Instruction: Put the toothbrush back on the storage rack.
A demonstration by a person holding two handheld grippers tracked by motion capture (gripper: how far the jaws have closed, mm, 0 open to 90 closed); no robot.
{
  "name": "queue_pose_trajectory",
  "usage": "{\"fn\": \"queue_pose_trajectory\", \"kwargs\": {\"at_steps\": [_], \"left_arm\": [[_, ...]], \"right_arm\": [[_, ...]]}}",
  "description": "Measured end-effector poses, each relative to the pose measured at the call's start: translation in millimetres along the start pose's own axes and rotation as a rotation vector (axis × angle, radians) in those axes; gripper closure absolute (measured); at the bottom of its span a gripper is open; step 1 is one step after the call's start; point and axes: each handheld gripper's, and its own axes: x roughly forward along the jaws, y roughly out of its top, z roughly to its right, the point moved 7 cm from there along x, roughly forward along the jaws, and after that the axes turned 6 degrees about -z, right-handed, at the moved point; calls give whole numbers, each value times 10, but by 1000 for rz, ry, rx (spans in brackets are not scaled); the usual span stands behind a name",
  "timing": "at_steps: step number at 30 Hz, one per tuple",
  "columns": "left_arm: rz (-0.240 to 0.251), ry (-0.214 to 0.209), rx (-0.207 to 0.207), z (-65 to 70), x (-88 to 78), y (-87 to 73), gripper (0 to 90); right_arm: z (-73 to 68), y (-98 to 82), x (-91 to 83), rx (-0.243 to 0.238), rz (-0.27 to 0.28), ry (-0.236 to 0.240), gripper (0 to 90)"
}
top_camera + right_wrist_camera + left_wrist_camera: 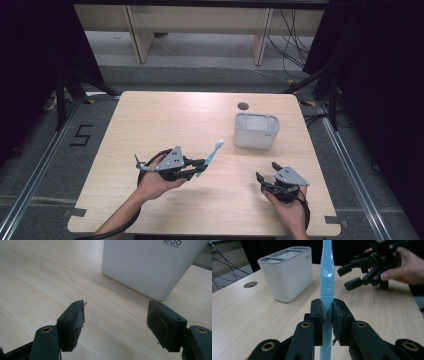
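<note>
A light blue toothbrush (212, 155) (327, 280) is clamped in my left gripper (199, 167) (327, 315), which is shut on its handle; the brush head points up and away toward the table's middle. A white toothbrush holder (256, 131) (287, 272) (152, 262) with slots in its top stands on the right half of the table. My right gripper (267, 171) (116, 320) rests near the front right, open with nothing between its jaws, aimed at the holder's base. The same right gripper (362, 272) appears across the table in the left gripper view.
The light wooden table (165, 125) has a round cable hole (243, 106) behind the holder. Black stands and cables sit on the floor around the table, and a wooden bench (200, 25) stands farther back.
</note>
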Motion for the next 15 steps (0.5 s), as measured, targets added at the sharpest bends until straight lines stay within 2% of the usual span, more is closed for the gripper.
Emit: {"fn": "queue_pose_trajectory", "kwargs": {"at_steps": [1,2,3,4,5,8,12,14,15], "left_arm": [[0,0,0,0,0,0,788],[43,19,-62,6,-19,-6,788],[43,19,-62,6,-19,-6,787],[84,37,-92,2,-39,-4,787],[90,48,-106,-1,-63,-9,787],[139,69,-161,-8,-109,-9,787],[171,106,-202,-18,-149,-35,788],[177,111,-207,-15,-155,-41,787],[180,118,-218,-10,-162,-47,787]], "right_arm": [[1,2,0,6,5,-1,317],[-4,0,-2,15,5,0,317],[-4,0,-2,13,4,0,317],[-8,1,-1,16,4,1,317],[6,7,0,-7,9,-5,317],[2,3,0,-1,5,0,317],[-5,5,2,15,6,6,324],[-45,6,-10,77,-1,34,329],[-41,34,-17,66,19,23,336]]}}
